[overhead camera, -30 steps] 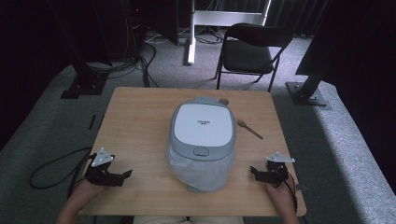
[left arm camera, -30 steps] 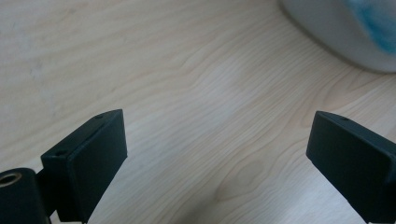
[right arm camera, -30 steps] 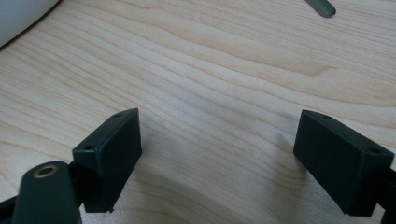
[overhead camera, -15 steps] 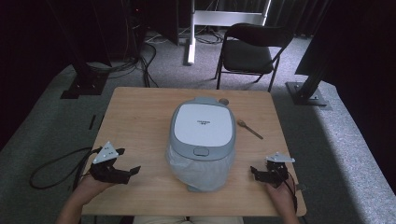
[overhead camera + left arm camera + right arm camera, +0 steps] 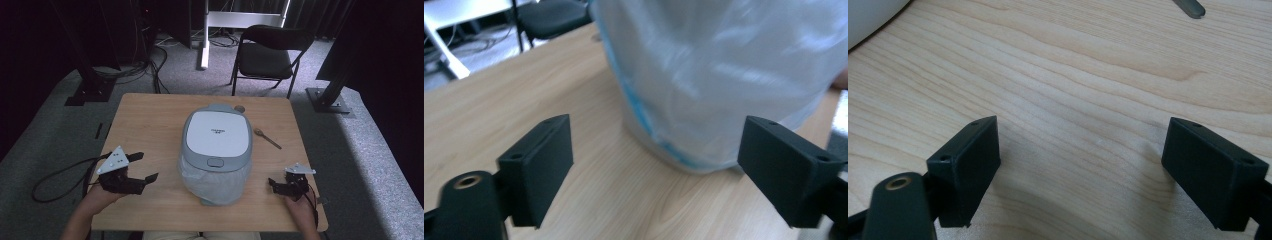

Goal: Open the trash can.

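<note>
Left gripper point(image 5: 141, 167), jaws wide and empty, near the bagged cooker point(image 5: 216, 150) at table point(image 5: 145, 120) centre; right gripper point(image 5: 278, 183), likewise wide and empty, low at near edge; spoon point(image 5: 267, 138) beyond; step judged approach, next calling for closing on the cooker.

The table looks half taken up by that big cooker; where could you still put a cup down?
The table's far-left stretch, beside the rice cooker, is bare. The near-right strip between cooker and right gripper is narrower. Far right holds a wooden spoon. The left gripper crowds the near-left.
</note>
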`<state>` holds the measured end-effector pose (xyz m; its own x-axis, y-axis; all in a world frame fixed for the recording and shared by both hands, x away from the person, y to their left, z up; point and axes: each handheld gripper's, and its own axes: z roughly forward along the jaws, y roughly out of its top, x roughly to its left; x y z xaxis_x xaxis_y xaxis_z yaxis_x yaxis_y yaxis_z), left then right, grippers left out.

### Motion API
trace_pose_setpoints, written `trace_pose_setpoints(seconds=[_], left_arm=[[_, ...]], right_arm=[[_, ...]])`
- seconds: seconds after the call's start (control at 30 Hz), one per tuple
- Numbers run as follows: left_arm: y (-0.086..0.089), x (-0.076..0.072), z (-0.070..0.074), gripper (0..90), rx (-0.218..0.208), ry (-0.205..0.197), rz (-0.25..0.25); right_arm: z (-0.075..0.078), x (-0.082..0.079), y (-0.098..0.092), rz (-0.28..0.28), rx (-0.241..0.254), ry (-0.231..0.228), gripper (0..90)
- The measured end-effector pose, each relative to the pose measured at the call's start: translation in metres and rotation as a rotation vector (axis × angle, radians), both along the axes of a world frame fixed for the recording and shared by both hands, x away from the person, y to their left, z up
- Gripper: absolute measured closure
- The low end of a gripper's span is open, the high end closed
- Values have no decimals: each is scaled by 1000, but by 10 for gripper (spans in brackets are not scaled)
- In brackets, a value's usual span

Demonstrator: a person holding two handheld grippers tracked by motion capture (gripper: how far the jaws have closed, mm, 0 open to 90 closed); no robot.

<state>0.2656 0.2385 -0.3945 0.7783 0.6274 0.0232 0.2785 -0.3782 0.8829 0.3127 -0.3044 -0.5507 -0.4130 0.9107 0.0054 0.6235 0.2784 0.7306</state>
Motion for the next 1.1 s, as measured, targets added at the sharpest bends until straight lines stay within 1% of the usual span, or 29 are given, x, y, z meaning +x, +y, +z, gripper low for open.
trace_pose_setpoints(seconds=[0.07, 0.23, 0.27, 0.33, 0.4, 0.43, 0.47, 0.5, 0.53, 0.6, 0.67, 0.7, 0.73, 0.83, 0.87, 0.9, 0.97, 1.0, 1.07, 1.1], left_arm=[[-4, -1, 5, 213, 0, -20, -16], [-13, -3, 17, 380, -25, -56, -49], [-15, -4, 19, 397, -40, -58, -56], [-19, -4, 23, 456, -58, -68, -73], [-24, -4, 26, 468, -58, -79, -98], [-26, -4, 28, 501, -56, -89, -108], [-28, -4, 29, 504, -60, -90, -120], [-30, -4, 31, 527, -65, -87, -132], [-32, -4, 32, 542, -74, -89, -143], [-34, -4, 36, 598, -96, -86, -165], [-37, -5, 40, 618, -113, -86, -196], [-39, -5, 42, 622, -113, -86, -210], [-42, -6, 43, 646, -106, -94, -214], [-50, -6, 47, 675, -92, -98, -232], [-52, -5, 49, 700, -92, -92, -244], [-55, -6, 50, 703, -88, -99, -252], [-62, -6, 53, 735, -87, -98, -277], [-65, -7, 55, 736, -88, -109, -285], [-72, -9, 58, 766, -90, -132, -291], [-76, -10, 59, 767, -97, -132, -304]], right_arm=[[0, 0, 0, -1, 1, 0, 148], [0, 0, 0, -2, 2, 1, 148], [0, 0, 0, -3, 2, 1, 148], [0, 0, 0, -4, 2, 1, 148], [0, 0, 0, -4, 2, 1, 148], [0, 0, 0, -4, 2, 1, 148], [0, 0, 0, -4, 2, 2, 148], [0, 0, 0, -4, 2, 1, 148], [0, 0, 0, -4, 2, 1, 148], [0, 0, 0, -5, 2, 1, 148], [0, 0, 0, -5, 2, 1, 148], [0, 0, 0, -5, 2, 1, 148], [0, 0, 0, -5, 2, 1, 148], [0, 0, 0, -6, 2, 1, 147], [0, 0, 0, -6, 2, 1, 148], [0, 0, 0, -6, 2, 2, 148], [0, 0, 0, -6, 2, 1, 148], [0, 0, 0, -7, 2, 1, 148], [0, 0, 0, -7, 2, 2, 148], [0, 0, 0, -7, 2, 2, 148]])
